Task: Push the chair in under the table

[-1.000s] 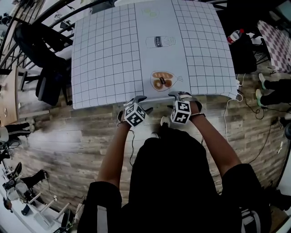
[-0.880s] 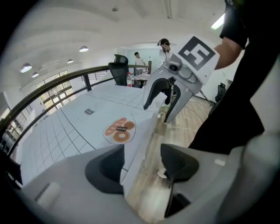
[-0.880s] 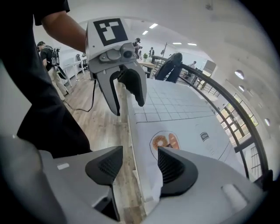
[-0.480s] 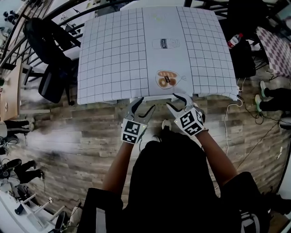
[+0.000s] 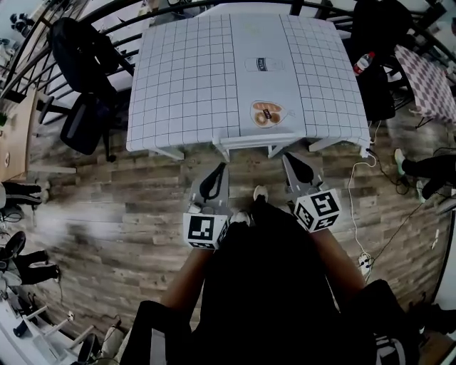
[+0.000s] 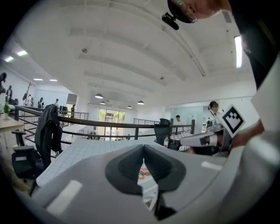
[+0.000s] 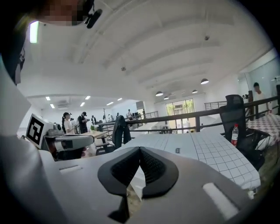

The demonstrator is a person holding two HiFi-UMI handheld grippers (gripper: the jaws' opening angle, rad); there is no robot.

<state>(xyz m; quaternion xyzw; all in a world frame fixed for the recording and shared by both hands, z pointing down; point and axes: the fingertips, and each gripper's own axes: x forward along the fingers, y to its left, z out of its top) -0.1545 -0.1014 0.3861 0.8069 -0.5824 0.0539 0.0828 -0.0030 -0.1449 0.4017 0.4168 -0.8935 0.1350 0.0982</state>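
The table [image 5: 185,85] wears a white grid cloth with a milk and a bread drawing. The white chair [image 5: 258,141] stands tucked under its near edge, with only the back rail and legs showing. My left gripper [image 5: 219,168] is shut and holds nothing, lifted over the wood floor a short way back from the chair. My right gripper [image 5: 290,158] is likewise shut and empty, also clear of the chair. In the left gripper view the left gripper [image 6: 143,147] has its pads meeting, with the table beyond. The right gripper [image 7: 140,149] shows the same in its own view.
A black office chair [image 5: 84,121] with a jacket stands left of the table. Another black chair [image 5: 376,82] with a bottle [image 5: 363,58] stands at the right. A white cable [image 5: 355,207] trails over the floor. People's feet [image 5: 417,165] show at the right, a railing [image 5: 107,18] behind.
Both grippers let go of the chair's back rail, shut, and drew back and up towards the person. The table now sits farther off in the head view.
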